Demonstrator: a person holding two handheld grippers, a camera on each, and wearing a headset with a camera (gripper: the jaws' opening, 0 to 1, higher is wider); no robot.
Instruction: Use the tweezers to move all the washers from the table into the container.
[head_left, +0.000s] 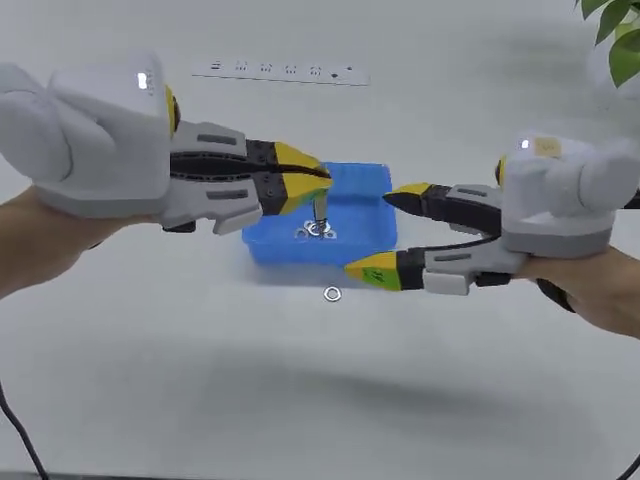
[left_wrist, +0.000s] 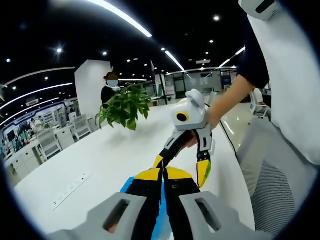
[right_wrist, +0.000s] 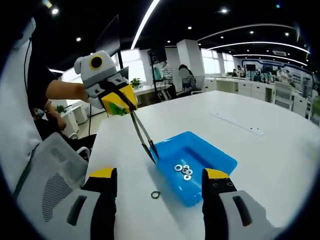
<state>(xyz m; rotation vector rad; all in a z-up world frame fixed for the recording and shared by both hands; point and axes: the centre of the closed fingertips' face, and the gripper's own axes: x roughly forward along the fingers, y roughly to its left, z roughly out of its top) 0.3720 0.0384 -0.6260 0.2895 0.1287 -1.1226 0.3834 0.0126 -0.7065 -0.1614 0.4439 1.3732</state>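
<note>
My left gripper (head_left: 318, 178) is shut on a pair of slim metal tweezers (head_left: 320, 208) that point down into the blue container (head_left: 368, 180). Their tips sit just over several washers (head_left: 318, 231) lying in it. One loose washer (head_left: 332, 293) lies on the white table in front of the container. My right gripper (head_left: 370, 232) stands open at the container's right side, holding nothing. In the right gripper view the tweezers (right_wrist: 142, 132) reach down to the container (right_wrist: 212, 157), with the washers (right_wrist: 182, 171) inside and the loose washer (right_wrist: 155, 194) between my open jaws. In the left gripper view my left gripper (left_wrist: 162, 174) is shut.
A white power strip (head_left: 285, 72) lies at the back of the table. Green plant leaves (head_left: 615, 40) hang in at the far right corner. A grey mesh chair (left_wrist: 275, 195) stands beside the table. Bare table (head_left: 300, 380) spreads in front of the container.
</note>
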